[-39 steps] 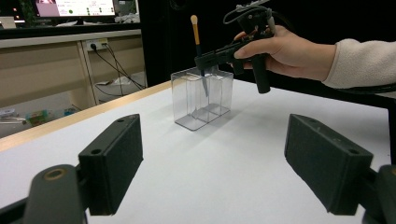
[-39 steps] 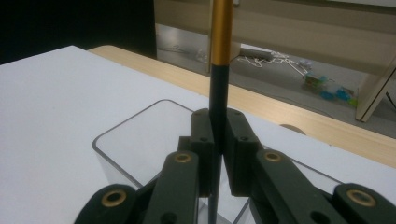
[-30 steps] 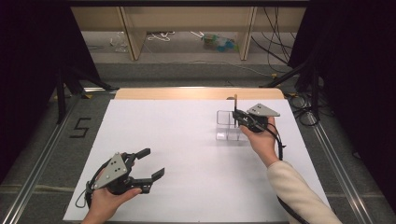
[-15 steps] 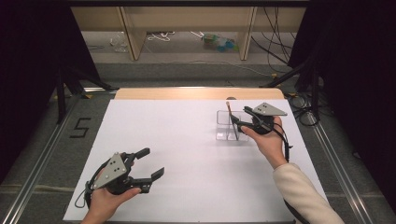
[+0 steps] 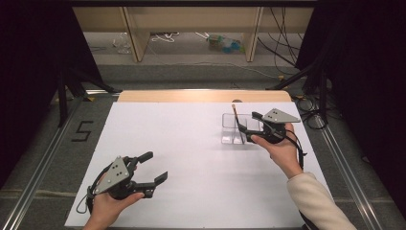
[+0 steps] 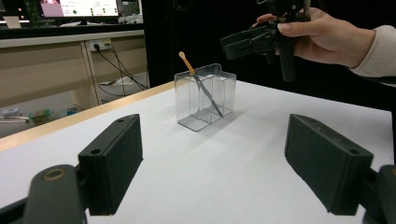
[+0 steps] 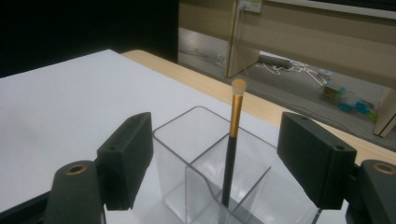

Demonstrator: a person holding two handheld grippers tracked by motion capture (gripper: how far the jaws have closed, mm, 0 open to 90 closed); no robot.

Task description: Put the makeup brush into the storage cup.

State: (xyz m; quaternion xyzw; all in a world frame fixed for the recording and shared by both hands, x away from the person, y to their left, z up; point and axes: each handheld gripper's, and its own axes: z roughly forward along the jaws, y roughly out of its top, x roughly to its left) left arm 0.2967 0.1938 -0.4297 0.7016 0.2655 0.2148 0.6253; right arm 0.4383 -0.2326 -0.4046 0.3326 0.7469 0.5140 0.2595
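- Makeup brush (image 7: 232, 140) standing tilted, bristles up, in a compartment of the clear acrylic organizer (image 5: 234, 129) on the white desk (image 5: 191, 158).
- Right gripper (image 5: 245, 125) just above, jaws just opened, brush between but free.
- Left gripper (image 5: 154, 167) well apart, jaws wide, empty.
- Risk: snagging the brush on withdrawal, toppling the organizer.
- Readable: "5" (image 5: 82, 131) beside the desk.

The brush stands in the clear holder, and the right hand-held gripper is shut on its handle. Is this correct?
Not quite. The brush stands in the clear holder, but the right hand-held gripper is open: its jaws have just been opening and stand apart from the handle, as the right gripper view shows.
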